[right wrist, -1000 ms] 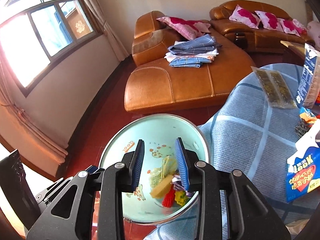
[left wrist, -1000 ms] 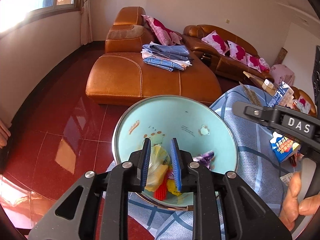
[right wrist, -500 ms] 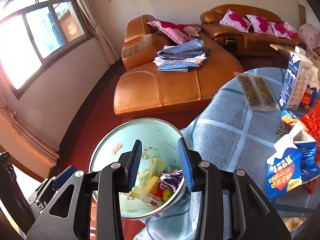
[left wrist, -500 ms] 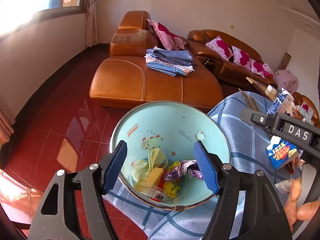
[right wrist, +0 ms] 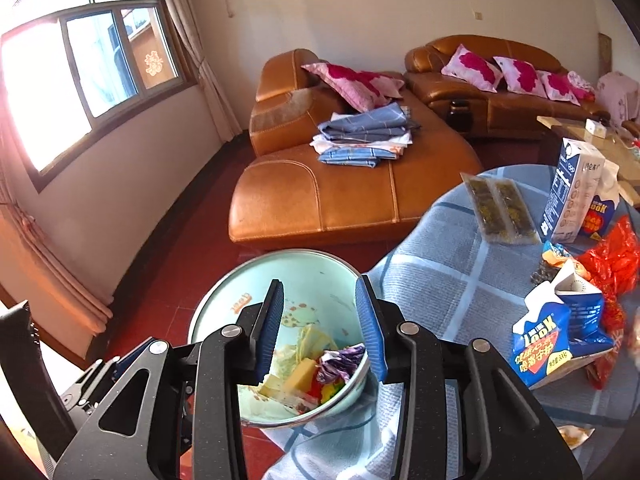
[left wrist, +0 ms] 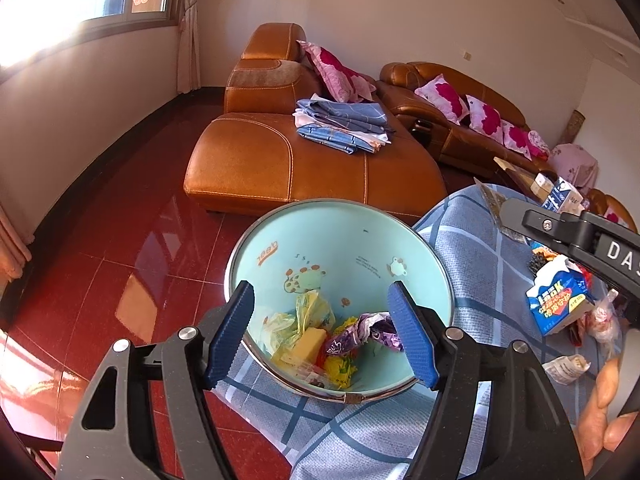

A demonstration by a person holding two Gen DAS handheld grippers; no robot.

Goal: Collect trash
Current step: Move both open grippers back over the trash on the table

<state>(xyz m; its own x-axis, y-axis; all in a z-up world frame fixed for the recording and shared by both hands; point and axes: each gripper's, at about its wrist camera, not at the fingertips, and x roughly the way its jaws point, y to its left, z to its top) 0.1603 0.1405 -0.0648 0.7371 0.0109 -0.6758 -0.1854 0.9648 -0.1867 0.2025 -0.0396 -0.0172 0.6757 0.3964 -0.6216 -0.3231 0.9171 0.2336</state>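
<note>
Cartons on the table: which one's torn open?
The blue LOOK carton nearest the right gripper, top ripped open and leaning. The tall blue-and-white carton behind stands upright.

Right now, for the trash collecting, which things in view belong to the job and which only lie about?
Belong to the job:
- trash bin, wrappers already inside
- torn blue carton
- red plastic bag
- left claw and right claw, both open, nothing between them

Just lying about:
- folded sheets
- pink pillows
- sofa
</note>
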